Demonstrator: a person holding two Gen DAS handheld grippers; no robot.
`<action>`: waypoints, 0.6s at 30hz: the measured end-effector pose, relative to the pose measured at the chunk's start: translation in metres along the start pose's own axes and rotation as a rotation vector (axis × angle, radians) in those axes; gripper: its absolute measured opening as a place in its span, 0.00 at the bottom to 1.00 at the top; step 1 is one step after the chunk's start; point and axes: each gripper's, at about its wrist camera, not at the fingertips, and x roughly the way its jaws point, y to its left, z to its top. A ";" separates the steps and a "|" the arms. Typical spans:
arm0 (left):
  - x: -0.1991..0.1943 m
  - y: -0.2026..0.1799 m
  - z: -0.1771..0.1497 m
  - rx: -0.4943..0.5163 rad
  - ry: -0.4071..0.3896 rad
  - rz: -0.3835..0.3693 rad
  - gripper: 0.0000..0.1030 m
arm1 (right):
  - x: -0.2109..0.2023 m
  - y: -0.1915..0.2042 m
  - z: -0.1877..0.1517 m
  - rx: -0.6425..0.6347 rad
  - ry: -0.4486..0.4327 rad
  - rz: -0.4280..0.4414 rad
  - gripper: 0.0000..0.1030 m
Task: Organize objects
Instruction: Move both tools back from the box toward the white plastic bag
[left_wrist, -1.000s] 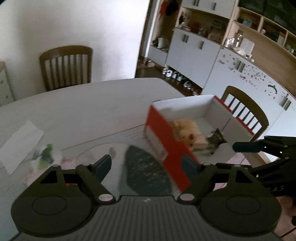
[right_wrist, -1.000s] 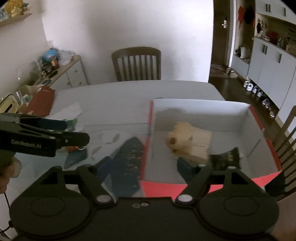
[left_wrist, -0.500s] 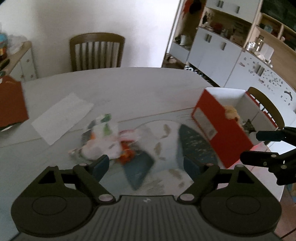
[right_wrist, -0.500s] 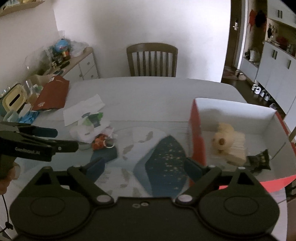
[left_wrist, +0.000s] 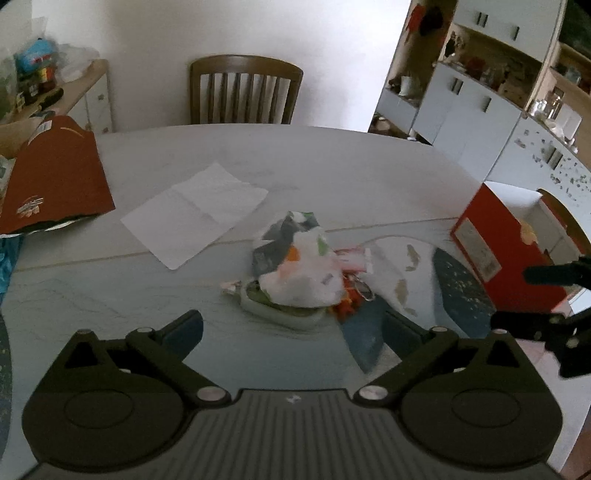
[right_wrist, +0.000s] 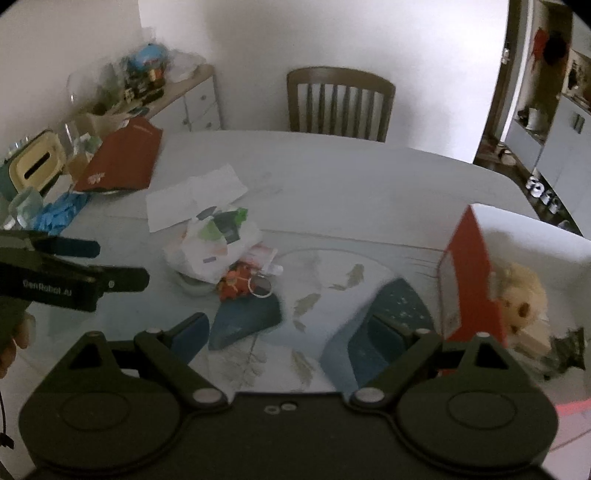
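Observation:
A pile of crumpled wrappers and small items (left_wrist: 295, 273) lies mid-table, with an orange toy and a key ring (right_wrist: 255, 284) at its right side. A red box (right_wrist: 476, 280) at the right holds a beige plush toy (right_wrist: 517, 299) and a dark item (right_wrist: 569, 349). My left gripper (left_wrist: 291, 328) is open and empty, just short of the pile. My right gripper (right_wrist: 284, 332) is open and empty, above the patterned mat between the pile and the box. Each gripper shows at the edge of the other's view.
A white paper sheet (left_wrist: 195, 214) lies behind the pile. A red folder (left_wrist: 55, 181) and blue gloves (right_wrist: 61, 214) sit at the table's left. A wooden chair (left_wrist: 243, 92) stands at the far side. A cluttered sideboard (right_wrist: 147, 92) stands at the left.
Both grippers have swung left, away from the red box and toward the pile of wrappers. The box has slid to the right edge of both views. Both stay open.

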 end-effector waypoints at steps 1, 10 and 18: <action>0.004 0.002 0.003 0.001 0.001 0.002 1.00 | 0.005 0.002 0.002 -0.004 0.006 0.003 0.90; 0.046 0.004 0.036 0.009 0.043 0.001 1.00 | 0.052 0.011 0.016 -0.082 0.061 0.028 0.90; 0.092 -0.006 0.054 0.024 0.111 -0.010 1.00 | 0.086 0.003 0.022 -0.084 0.104 0.049 0.90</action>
